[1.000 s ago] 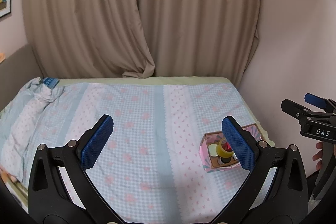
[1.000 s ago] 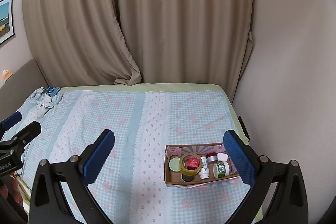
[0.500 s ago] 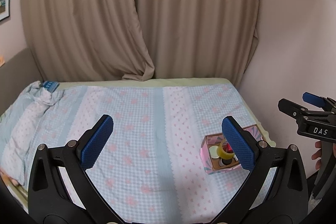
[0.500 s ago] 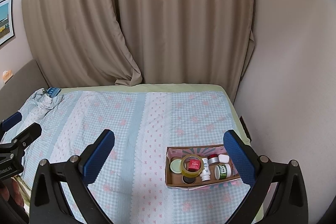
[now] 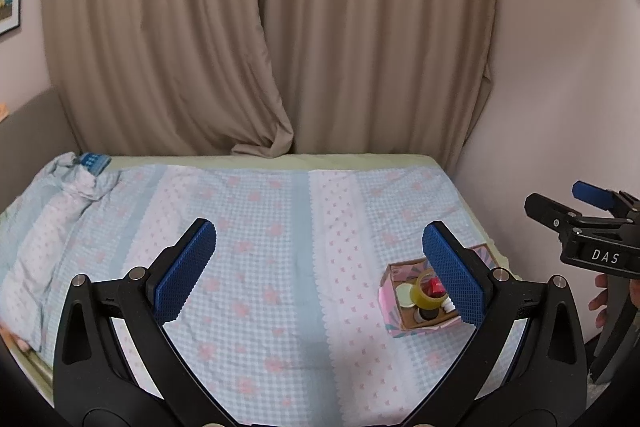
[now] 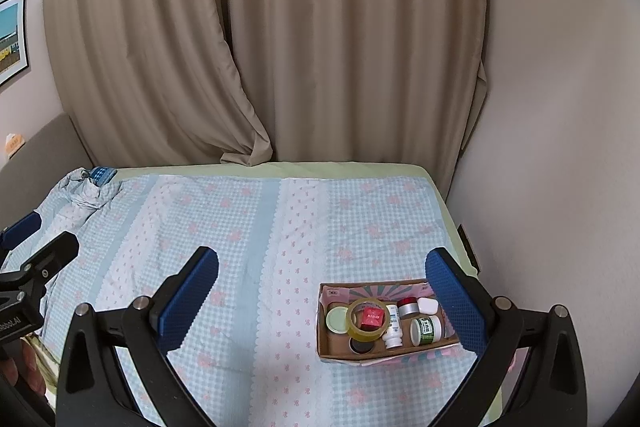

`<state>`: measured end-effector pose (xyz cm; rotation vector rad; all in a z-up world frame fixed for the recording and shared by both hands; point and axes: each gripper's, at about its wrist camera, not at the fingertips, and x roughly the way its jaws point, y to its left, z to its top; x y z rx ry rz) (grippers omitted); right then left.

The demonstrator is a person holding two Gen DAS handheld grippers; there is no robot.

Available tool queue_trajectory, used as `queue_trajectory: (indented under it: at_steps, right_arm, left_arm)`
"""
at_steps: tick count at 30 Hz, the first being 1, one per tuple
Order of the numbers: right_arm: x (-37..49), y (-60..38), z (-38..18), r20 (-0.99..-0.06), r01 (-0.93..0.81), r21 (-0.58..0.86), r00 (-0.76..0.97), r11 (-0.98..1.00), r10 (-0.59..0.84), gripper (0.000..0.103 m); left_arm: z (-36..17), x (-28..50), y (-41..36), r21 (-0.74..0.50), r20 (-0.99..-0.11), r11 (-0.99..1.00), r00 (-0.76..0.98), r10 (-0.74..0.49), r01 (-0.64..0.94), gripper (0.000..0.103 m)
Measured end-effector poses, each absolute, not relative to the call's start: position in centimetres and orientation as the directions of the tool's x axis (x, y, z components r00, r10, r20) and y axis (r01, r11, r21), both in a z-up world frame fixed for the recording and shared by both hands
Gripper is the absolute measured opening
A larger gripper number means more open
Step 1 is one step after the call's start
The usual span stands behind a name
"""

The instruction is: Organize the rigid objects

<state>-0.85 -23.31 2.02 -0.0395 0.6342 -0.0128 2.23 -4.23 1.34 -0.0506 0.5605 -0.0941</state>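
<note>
I see the open cardboard box [image 6: 386, 351] on the checked bedspread [image 6: 256, 227], near the bed's right edge beside the wall. Inside it, a clear tape roll [image 6: 367, 319] rings a red cube [image 6: 373, 315]; a round pale lid [image 6: 337, 319] lies left, a white bottle [image 6: 392, 327] and green-labelled jar [image 6: 426, 330] right. Curtains [image 6: 280, 47] hang behind the bed.

L gripper [image 5: 318, 269]: jaws wide apart, nothing between pads [image 5: 186, 269], held level & pointing fwd. R gripper [image 6: 322, 301]: same, jaws spread wide, nothing gripped. Both side by side, apart; person's fingers [image 5: 600, 293] seen on R handle.
</note>
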Motion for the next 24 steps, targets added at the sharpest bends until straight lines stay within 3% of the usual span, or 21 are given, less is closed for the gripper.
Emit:
queue_trajectory:
  at_steps: [13,24]
  right_arm:
    - [-0.5,-23.0,2.0,-0.589,-0.002,-0.046,0.808,0.999,-0.025,0.103]
    - [0.4,-22.4,1.1,-0.615,0.006,-0.056,0.788,0.998,-0.039,0.103]
  left_arm:
    - [2.0,1.4,-5.0,0.022,-0.457,1.0,0.89,0.005,0.006,0.103]
    - [0.8,2.4,-3.5,-0.038,-0.479,0.999,0.877,-0.04,0.024,0.103]
